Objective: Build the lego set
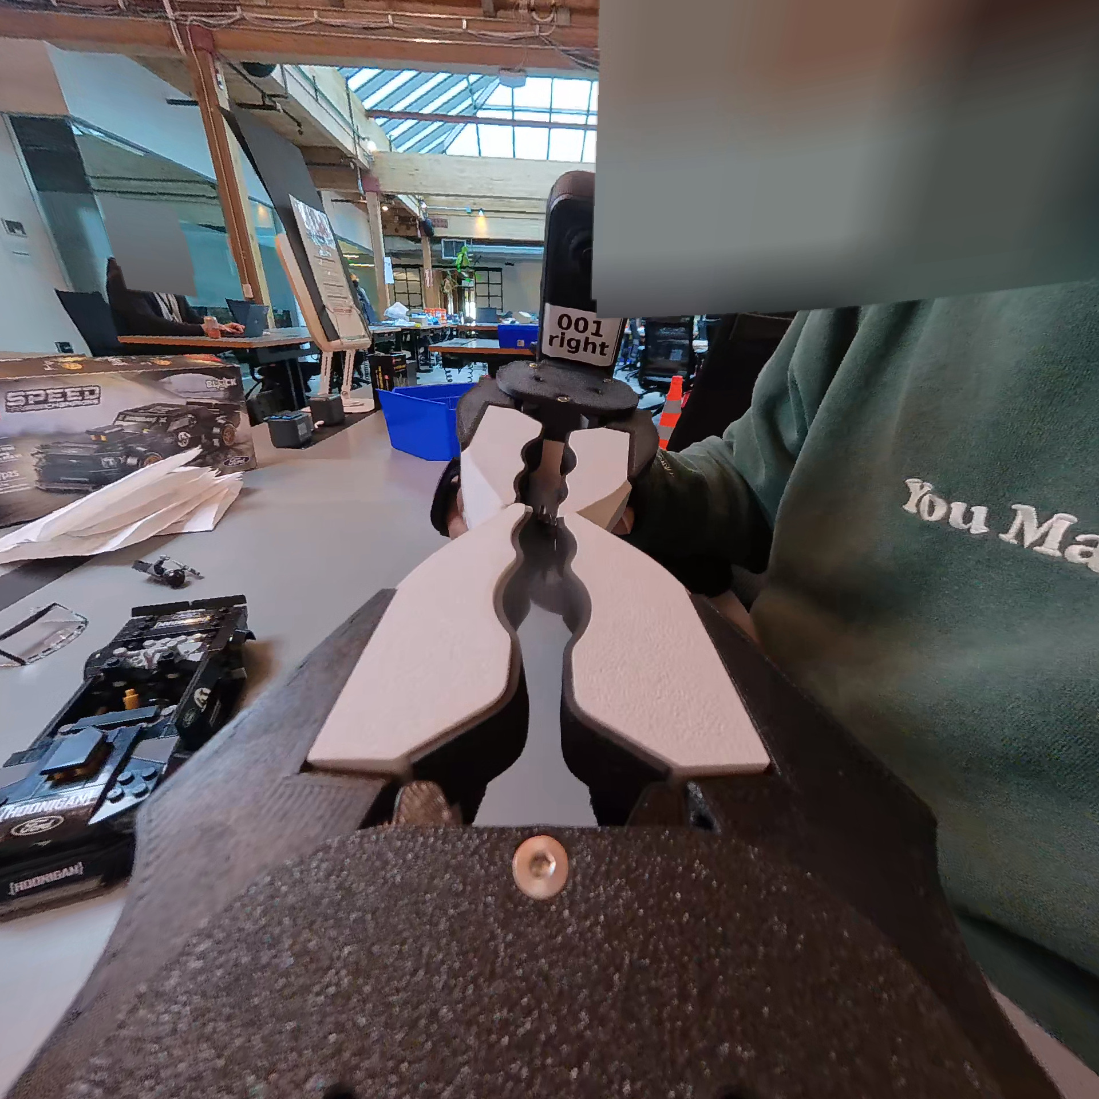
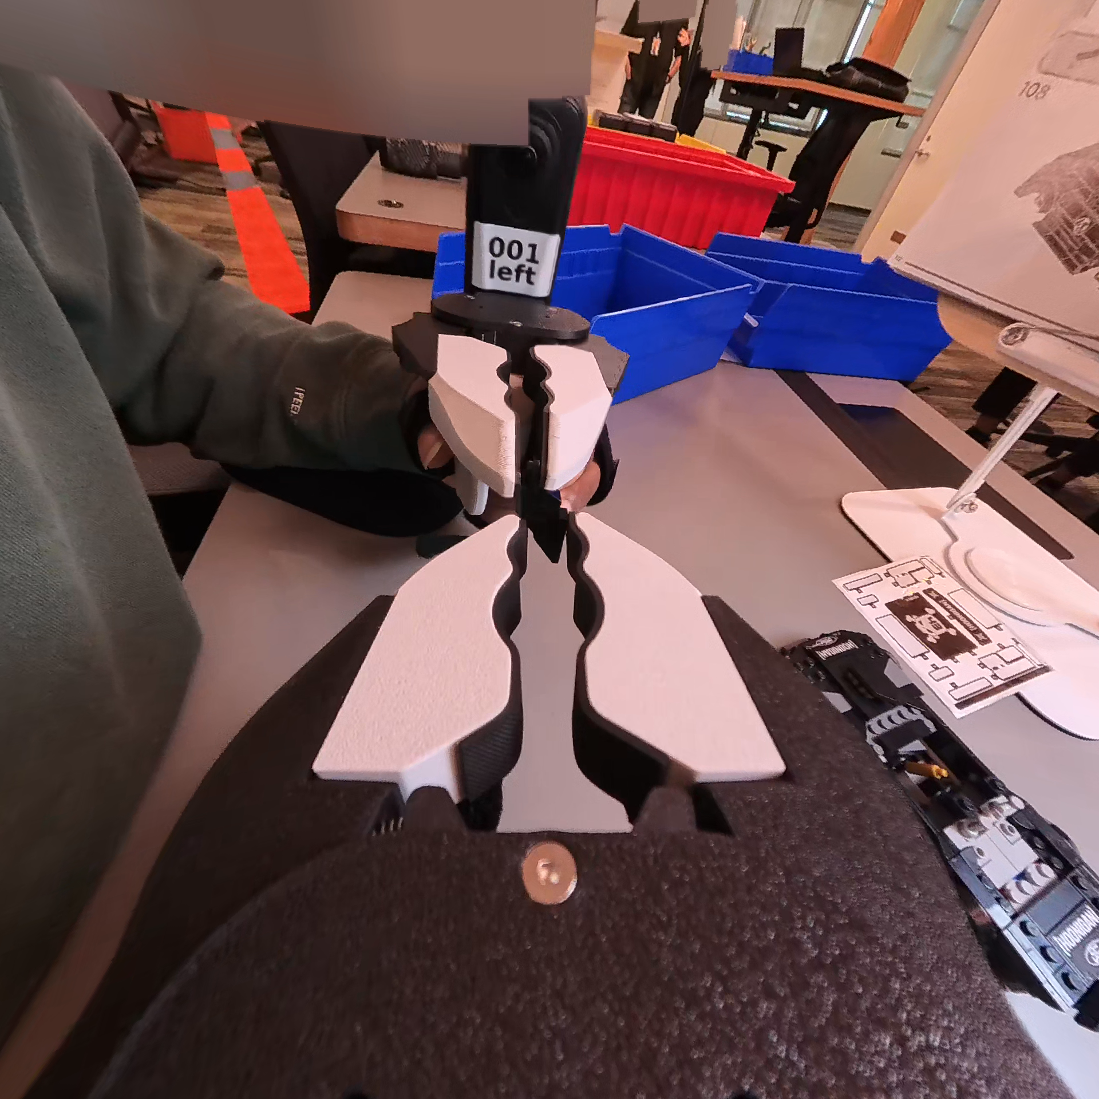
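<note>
My two grippers meet tip to tip above the grey table (image 1: 333, 535). A small black lego piece (image 2: 548, 535) sits between them. In the right wrist view the left gripper (image 2: 535, 484) is shut on its upper part, and my right gripper (image 2: 547, 523) closes on its lower end. In the left wrist view my left gripper (image 1: 546, 516) pinches the same piece (image 1: 550, 518), with the right gripper (image 1: 547, 499) facing it. The part-built black lego car (image 1: 119, 713) lies to the left, and it also shows in the right wrist view (image 2: 981, 832).
A lego box (image 1: 119, 428), white paper bags (image 1: 119, 511), a small black sub-assembly (image 1: 169, 571) and a clear windscreen piece (image 1: 41, 630) lie beyond the car. A sticker sheet (image 2: 939, 636), a white stand base (image 2: 904, 523) and blue bins (image 2: 684, 309) are on the table. A person's green sleeve (image 2: 178, 357) is close. Left and right tips are no more than a few centimetres apart.
</note>
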{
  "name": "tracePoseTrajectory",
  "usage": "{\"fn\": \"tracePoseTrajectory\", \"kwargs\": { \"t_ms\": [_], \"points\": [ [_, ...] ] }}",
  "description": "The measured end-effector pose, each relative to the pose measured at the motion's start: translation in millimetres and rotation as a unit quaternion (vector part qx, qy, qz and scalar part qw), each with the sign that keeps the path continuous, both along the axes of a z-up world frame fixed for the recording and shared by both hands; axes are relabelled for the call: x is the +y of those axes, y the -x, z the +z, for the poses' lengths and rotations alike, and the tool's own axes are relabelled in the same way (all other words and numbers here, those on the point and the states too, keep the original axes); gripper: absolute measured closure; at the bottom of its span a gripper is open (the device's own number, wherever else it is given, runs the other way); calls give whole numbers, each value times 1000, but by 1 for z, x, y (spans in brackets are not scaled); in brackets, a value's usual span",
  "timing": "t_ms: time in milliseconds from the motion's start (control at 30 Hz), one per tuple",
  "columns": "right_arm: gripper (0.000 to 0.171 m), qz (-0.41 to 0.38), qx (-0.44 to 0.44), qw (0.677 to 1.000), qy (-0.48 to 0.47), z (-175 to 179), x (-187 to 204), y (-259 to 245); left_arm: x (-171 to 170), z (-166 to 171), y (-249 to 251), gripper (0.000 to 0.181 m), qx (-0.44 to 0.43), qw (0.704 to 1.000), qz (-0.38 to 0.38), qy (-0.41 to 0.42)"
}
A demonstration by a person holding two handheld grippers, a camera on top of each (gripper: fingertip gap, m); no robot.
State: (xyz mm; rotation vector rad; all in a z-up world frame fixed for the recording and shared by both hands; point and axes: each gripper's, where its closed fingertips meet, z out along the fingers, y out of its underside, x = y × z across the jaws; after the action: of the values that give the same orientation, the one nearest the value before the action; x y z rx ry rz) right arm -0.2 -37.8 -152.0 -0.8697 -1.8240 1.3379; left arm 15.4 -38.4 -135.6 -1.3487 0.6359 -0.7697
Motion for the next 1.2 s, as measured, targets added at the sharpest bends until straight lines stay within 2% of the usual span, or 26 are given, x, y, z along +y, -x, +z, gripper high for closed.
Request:
{"fn": "tracePoseTrajectory", "kwargs": {
  "t_ms": [667,800,900,1000,1100,1200],
  "points": [
    [160,-14,2,1000,2,6,13,-3,5,-2,10,174,-15,1000,10,16],
    [161,-3,-28,998,48,3,16,-2,6,-2,11,171,2,1000,23,8],
    [161,12,-65,992,112,-1,20,-2,8,-7,14,166,51,998,48,-1],
    [161,46,-121,970,204,-4,18,-4,11,-13,16,162,115,990,83,-20],
    [161,84,-180,921,334,-2,19,-5,13,-19,14,160,185,975,113,-43],
    [162,109,-227,877,410,-6,20,-5,15,-28,11,158,239,961,129,-55]
  ]
}}
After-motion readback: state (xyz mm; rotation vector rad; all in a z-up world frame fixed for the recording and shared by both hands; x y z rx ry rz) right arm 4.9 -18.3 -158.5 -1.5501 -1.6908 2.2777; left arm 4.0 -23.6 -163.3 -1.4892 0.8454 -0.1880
